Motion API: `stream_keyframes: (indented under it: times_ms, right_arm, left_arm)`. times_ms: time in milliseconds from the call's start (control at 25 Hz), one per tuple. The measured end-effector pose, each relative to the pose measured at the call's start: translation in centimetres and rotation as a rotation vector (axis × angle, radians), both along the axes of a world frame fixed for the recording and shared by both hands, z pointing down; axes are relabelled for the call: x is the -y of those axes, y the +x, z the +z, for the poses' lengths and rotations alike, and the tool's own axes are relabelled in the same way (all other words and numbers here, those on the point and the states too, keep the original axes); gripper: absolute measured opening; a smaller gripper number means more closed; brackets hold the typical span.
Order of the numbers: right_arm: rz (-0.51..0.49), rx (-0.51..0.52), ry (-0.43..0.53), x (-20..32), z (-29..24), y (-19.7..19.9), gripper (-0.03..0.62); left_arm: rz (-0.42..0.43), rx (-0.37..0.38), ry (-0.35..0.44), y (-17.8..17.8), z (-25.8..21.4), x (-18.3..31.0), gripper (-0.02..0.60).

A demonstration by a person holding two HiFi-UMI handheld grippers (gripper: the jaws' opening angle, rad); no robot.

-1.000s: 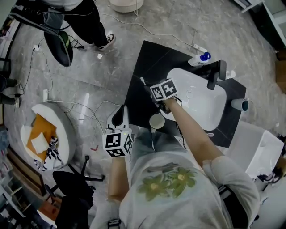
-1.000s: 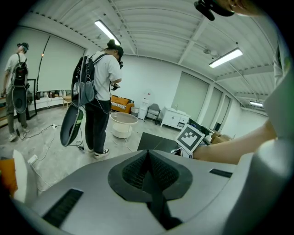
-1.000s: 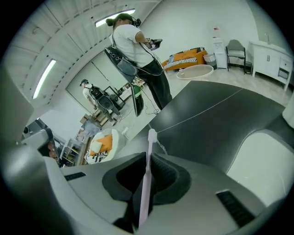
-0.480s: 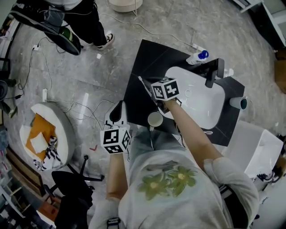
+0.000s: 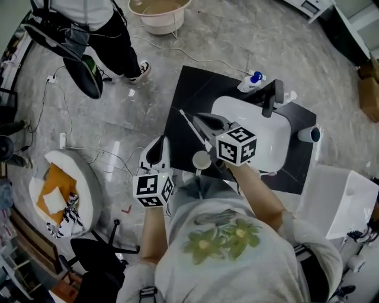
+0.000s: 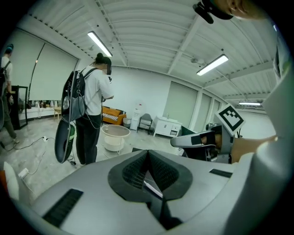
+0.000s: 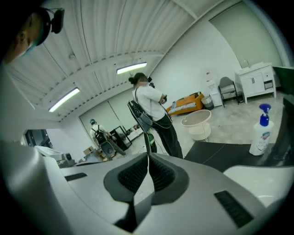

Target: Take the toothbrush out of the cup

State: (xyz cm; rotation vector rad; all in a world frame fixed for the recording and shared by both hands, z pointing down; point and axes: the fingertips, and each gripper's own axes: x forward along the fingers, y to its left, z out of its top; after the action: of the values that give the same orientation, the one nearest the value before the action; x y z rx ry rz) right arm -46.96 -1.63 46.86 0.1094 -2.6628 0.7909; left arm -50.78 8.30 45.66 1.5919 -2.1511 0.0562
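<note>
Grey stone floor [image 5: 118, 100] surrounds a black countertop [image 5: 189, 83] carrying a white sink [image 5: 260, 127].

1. Left gripper [image 5: 157, 145]: positioned nearest the person, over the floor just left of the countertop. In the left gripper view its jaws [image 6: 148, 153] are pressed together with nothing clamped between them.
2. Cup [image 5: 202, 160]: stands upright on the near edge of the countertop, beside the sink's near-left corner.
3. Right gripper [image 5: 197, 121]: positioned beyond the cup, over the countertop. In the right gripper view its jaws [image 7: 148, 158] are closed to a thin line. They grip the toothbrush [image 5: 186, 118], a slim white stick that is fully clear of the cup.
4. Faucet [image 5: 270, 97]: dark, mounted at the sink's far rim.
5. Soap bottle [image 5: 250, 83]: white with a blue pump, at the far edge of the countertop.
6. Person in a white top [image 5: 89, 12]: stands on the floor well beyond.
</note>
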Motion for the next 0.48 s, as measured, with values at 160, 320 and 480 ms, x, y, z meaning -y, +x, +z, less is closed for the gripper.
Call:
stream_keyframes:
  times_ms: [160, 320, 480]
  right_arm:
    - [0.013, 0.071, 0.074, -2.5, -3.2, 2.5, 0.046]
    - [0.020, 0.098, 0.132, -4.8, -4.5, 4.9, 0.045]
    - [0.021, 0.092, 0.125, -6.3, -4.3, 6.8, 0.046]
  left_arm:
    - [0.036, 0.018, 0.018, 1.6, -1.9, -0.7, 0.018]
    - [0.068, 0.030, 0.036, 3.2, -3.3, -1.6, 0.018]
    - [0.094, 0.048, 0.020, 5.2, -3.5, -2.7, 0.017]
